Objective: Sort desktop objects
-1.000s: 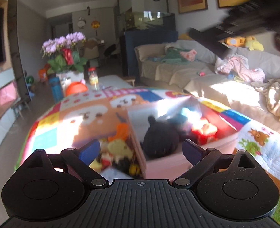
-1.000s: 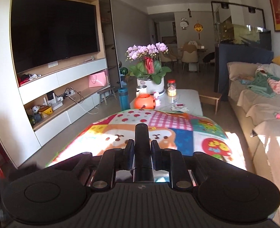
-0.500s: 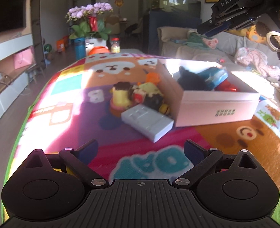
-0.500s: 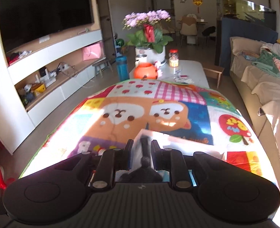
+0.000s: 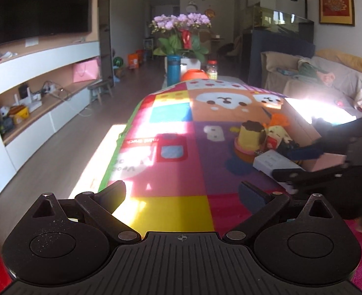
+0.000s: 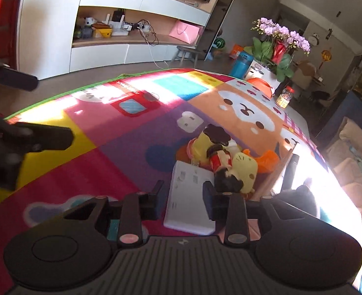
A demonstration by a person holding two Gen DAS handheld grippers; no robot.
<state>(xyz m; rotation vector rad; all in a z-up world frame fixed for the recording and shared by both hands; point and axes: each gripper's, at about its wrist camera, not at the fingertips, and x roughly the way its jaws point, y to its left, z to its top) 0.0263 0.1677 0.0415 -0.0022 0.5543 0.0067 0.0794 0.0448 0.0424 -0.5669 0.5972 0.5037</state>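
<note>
A white power strip (image 6: 188,196) lies on the colourful play mat (image 6: 102,162) beside a heap of small toys: a yellow pudding toy (image 6: 203,147), a red and black figure (image 6: 221,162), a yellow plush (image 6: 246,169). My right gripper (image 6: 183,196) is open, its jaws on either side of the strip's near end. The pink box (image 5: 328,158) stands to the right, with a black plush (image 6: 301,196) in it. My left gripper (image 5: 183,194) is open and empty over the mat, left of the toys (image 5: 252,137); its fingers (image 6: 45,137) show in the right wrist view.
A coffee table beyond the mat carries an orchid pot (image 5: 183,39), a blue bottle (image 5: 173,70), an orange bowl (image 5: 193,75) and a jar (image 5: 211,70). The TV cabinet (image 5: 33,93) runs along the left, a sofa (image 5: 328,78) along the right.
My right gripper has opened and dropped from above the box down to the power strip. My left gripper has swung left, away from the box and toys.
</note>
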